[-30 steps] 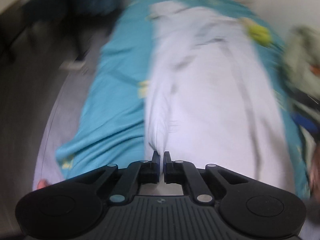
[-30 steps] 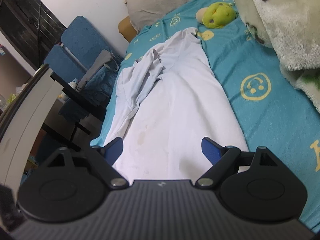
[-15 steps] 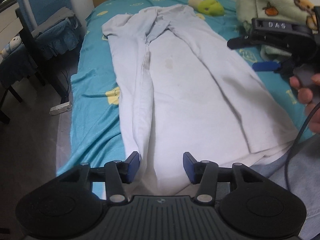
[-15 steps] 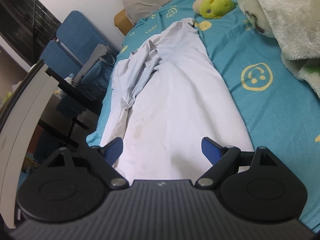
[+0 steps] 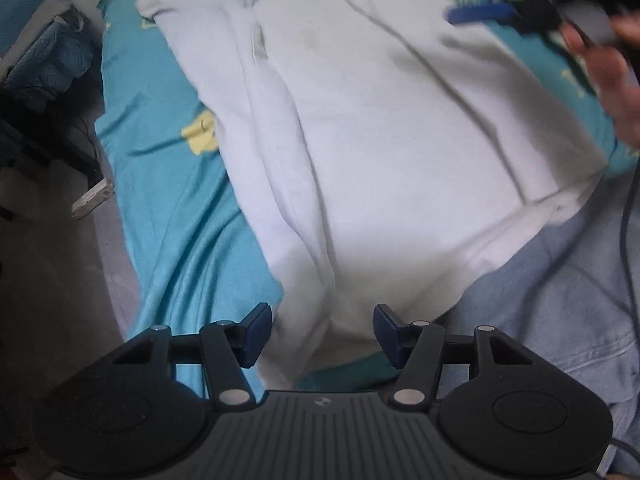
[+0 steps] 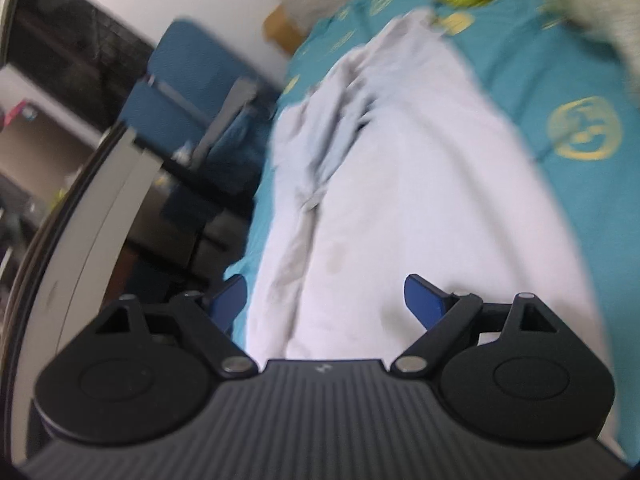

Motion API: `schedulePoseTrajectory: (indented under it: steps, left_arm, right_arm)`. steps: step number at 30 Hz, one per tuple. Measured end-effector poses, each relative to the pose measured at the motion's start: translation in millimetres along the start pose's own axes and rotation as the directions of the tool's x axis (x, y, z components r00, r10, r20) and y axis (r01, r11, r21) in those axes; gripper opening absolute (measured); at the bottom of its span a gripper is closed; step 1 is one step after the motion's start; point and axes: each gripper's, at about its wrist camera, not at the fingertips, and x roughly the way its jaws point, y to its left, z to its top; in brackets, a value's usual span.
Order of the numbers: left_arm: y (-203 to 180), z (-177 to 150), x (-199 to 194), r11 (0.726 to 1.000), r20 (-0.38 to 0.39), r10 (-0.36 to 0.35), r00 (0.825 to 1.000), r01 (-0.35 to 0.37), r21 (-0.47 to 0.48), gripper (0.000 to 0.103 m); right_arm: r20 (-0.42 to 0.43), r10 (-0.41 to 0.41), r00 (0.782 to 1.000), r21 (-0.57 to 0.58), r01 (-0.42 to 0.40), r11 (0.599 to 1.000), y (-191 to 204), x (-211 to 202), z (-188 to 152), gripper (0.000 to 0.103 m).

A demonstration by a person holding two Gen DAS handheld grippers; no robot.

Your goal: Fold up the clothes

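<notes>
On bed (image 5: 168, 200) | both jaws released over white garment (image 5: 380, 140) | left gripper (image 5: 322, 330) at hem | pinch one layer only

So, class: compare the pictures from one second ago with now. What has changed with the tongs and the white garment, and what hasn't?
The left tongs, shut on the white cotton garment a second ago, have let go and now stand open over its near hem. The right tongs stayed open, holding nothing. The garment still lies spread on the teal smiley-print bedsheet.
</notes>
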Motion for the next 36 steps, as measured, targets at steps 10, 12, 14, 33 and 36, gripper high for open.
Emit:
schedulePoseTrajectory:
  steps: [10,12,14,33,36]
  left_arm:
    - [-1,-14,-15,0.997,0.08,0.048,0.996,-0.044,-0.058,0.008]
    - [-7,-18,-24,0.997,0.122,0.057,0.991,-0.051,-0.055,0.007]
    - [-15,-17,-35,0.997,0.163,0.055,0.985,-0.046,-0.061,0.006]
    - [-65,10,-2,0.958,0.251,-0.186,0.95,0.232,-0.167,0.031]
    - [-37,2,-14,0.917,0.343,-0.235,0.909,0.325,-0.232,0.061]
  right_arm:
    - [-0.166,0.034,0.986,-0.103,-0.052,0.993,39,124,5,0.066]
    - [-0.18,-0.001,0.984,-0.18,-0.032,0.983,46,131,-2,0.048]
    - [-0.17,-0.034,0.985,-0.217,-0.004,0.976,45,131,-2,0.01]
    - [-0.036,-0.135,0.99,-0.183,0.126,0.975,18,62,10,0.008]
    - [-0.041,-0.136,0.99,-0.192,0.126,0.973,20,32,6,0.023]
